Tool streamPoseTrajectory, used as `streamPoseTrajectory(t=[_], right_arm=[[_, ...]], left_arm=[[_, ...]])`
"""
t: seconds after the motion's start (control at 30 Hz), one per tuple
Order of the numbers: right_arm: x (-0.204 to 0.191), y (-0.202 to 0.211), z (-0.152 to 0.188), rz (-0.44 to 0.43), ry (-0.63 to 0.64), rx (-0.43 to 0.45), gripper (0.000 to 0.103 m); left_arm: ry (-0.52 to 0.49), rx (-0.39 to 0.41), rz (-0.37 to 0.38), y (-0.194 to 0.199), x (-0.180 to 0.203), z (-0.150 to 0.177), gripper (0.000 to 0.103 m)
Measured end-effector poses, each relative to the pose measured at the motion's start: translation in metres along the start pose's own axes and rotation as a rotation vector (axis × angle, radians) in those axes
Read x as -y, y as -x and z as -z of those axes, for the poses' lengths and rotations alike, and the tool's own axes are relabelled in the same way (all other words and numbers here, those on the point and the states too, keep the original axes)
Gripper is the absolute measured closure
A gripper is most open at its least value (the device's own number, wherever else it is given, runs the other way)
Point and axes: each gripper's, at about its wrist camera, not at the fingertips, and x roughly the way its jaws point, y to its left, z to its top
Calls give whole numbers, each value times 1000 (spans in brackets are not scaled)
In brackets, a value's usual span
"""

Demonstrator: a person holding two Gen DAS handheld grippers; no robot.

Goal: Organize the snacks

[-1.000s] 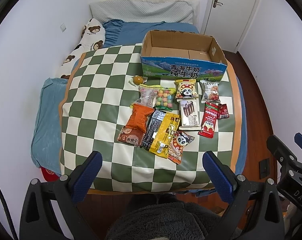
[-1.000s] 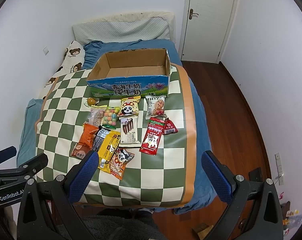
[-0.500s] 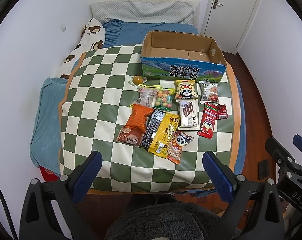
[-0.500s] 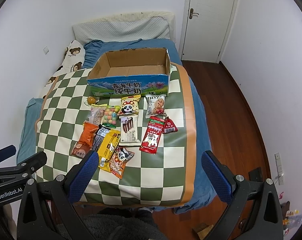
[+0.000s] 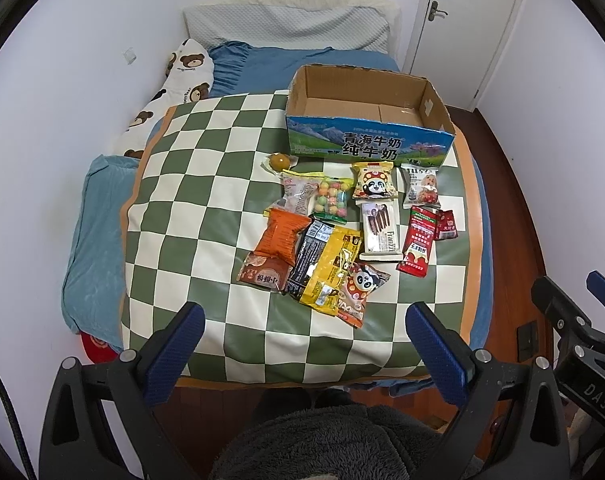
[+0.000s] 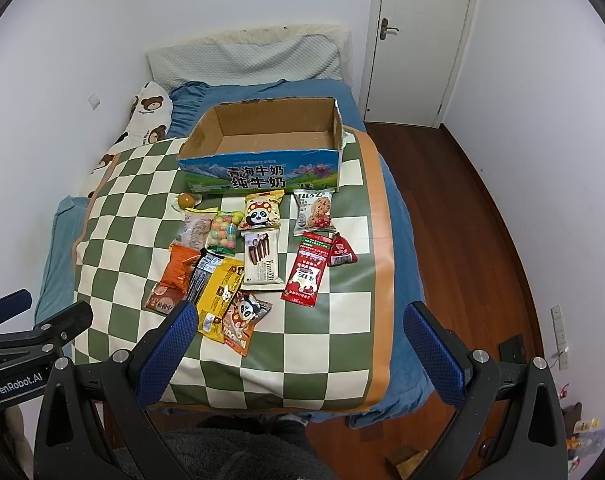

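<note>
I have both tongs spread wide and gripping nothing: the left gripper (image 5: 302, 340) and the right gripper (image 6: 298, 340) hang over the near edge of the bed, short of the snacks; each has blue, knurled pads on black arms.

The open brown cardboard box with the blue printed milk-carton front (image 6: 262, 148) sits at the far side of the green-and-cream checkered blanket (image 5: 190, 200), its inside bare; the crinkly snack packets lie in a loose cluster just in front of it, nothing between them and my fingers. Nearest me are the panda-printed orange packet (image 6: 244, 320) and the glossy yellow foil bag (image 6: 218, 296), overlapping; beside them the ridged orange pouch (image 5: 282, 234), the white chocolate-stick pack (image 6: 262, 262) and the long red sachet (image 6: 308, 274). A small round orange sweet (image 5: 279, 161) lies apart, by the box's left corner.

Around the bed: a bear-print pillow (image 5: 182, 76), a white door (image 6: 418, 36), dark wooden floor (image 6: 462, 220).
</note>
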Motion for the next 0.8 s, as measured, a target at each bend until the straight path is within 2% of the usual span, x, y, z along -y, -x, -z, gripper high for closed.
streamPoseTrajectory(t=[0.8], right_arm=[[-5,6,12,-13,1,1,0]], left_arm=[[3,6,2,5,-2,1,0]])
